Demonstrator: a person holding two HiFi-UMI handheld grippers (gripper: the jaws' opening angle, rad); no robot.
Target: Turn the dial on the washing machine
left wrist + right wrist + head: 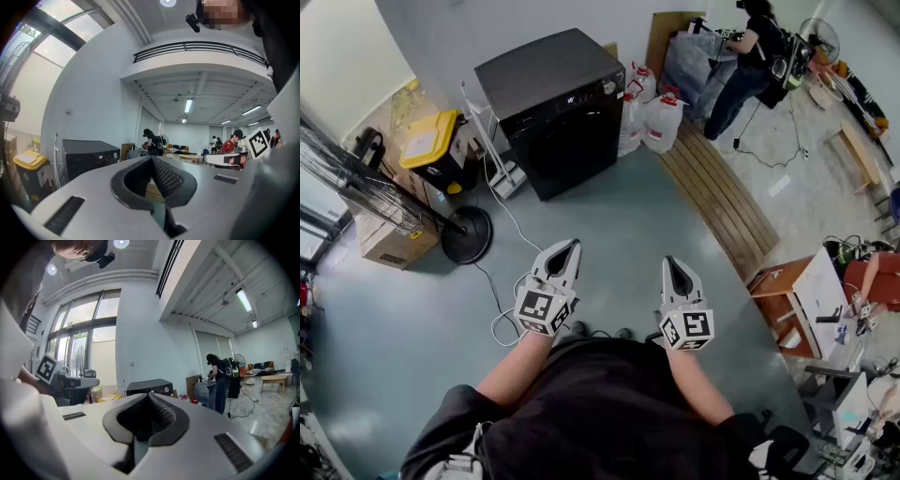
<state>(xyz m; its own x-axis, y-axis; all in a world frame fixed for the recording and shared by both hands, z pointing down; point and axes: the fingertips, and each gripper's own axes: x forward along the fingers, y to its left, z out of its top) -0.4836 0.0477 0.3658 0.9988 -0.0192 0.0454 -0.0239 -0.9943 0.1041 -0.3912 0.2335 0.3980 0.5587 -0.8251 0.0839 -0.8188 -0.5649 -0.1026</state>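
Head view first: left tongs (pixel 572 246) and right tongs (pixel 671 262) are held low at the person's waist, side by side, tips aimed forward. The washer (pixel 558 103) stands well ahead of both across the floor, a touch left of the left tongs. Its dial (pixel 608 86) is a small knob at the top right corner, far out of reach, so I'd say the approach hasn't begun. A person (pixel 750 56) works well beyond the right tongs.

Left gripper view: jaws pressed together, nothing between them. The washer (pixel 89 157) sits ahead-left of the tips, and here you get the front panel face-on, with the dial (pixel 114 155) as a bright dot.

Right gripper view: jaws together too, and empty. The dial (pixel 166 389) shows just above and right of the tips. That looks the better-lined hand for the turn, but the jaws must spread first.
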